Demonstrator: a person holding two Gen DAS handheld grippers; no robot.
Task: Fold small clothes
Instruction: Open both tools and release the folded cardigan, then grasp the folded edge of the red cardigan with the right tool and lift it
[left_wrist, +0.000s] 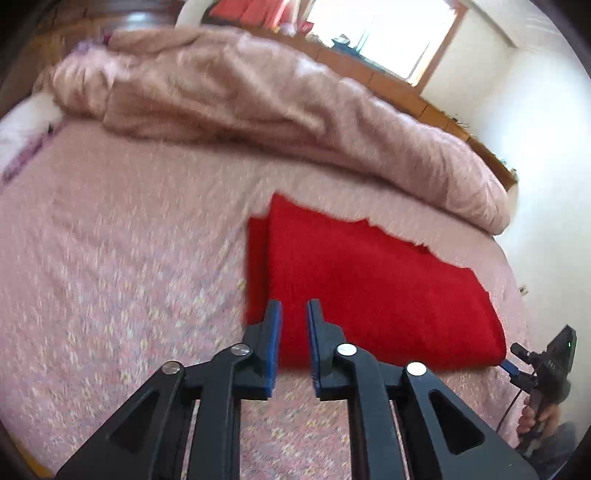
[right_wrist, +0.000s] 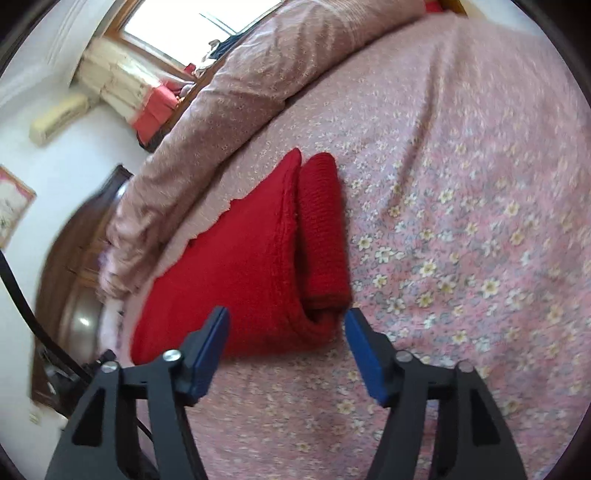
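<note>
Red garment (left_wrist: 369, 288) lies folded just ahead of both empty tools, left (left_wrist: 294, 314) narrowly parted, right (right_wrist: 286, 321) wide apart.

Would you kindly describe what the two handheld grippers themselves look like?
Both the left gripper and right gripper are matte black plastic linkages with triangular cutouts, silver pivot screws and flat blue finger pads. A black cable trails beside the right one.
</note>
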